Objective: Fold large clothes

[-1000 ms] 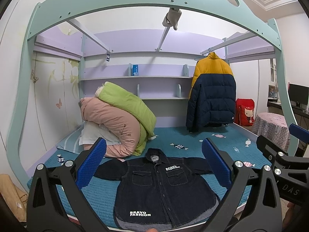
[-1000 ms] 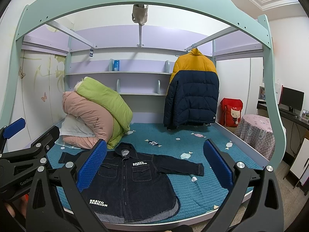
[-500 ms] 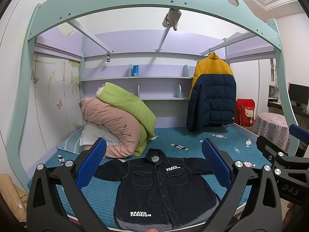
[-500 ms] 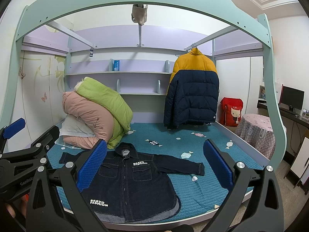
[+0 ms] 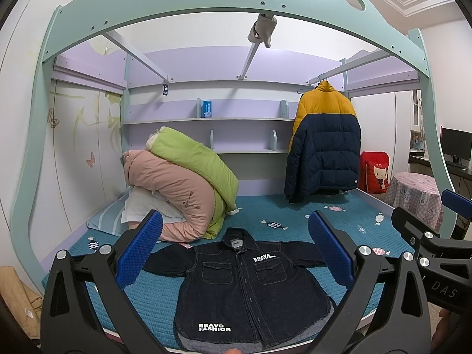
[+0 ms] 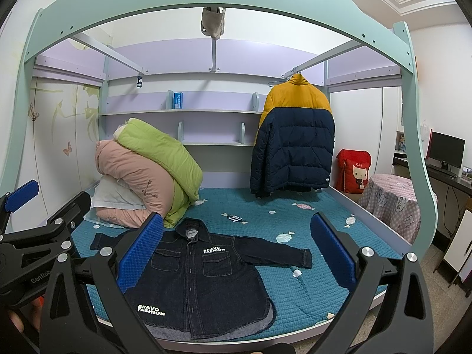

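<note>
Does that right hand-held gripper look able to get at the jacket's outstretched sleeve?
Probably yes: the right hand-held gripper is open, and the sleeve lies flat on bare mattress, nothing between.

Hidden and cut-off parts

In the left wrist view, a blue finger (image 5: pixel 330 250) covers the jacket (image 5: pixel 250 289) sleeve's cuff and the bottom edge crops its hem; the shelf box (image 6: pixel 177 100) label is too small to read.
</note>
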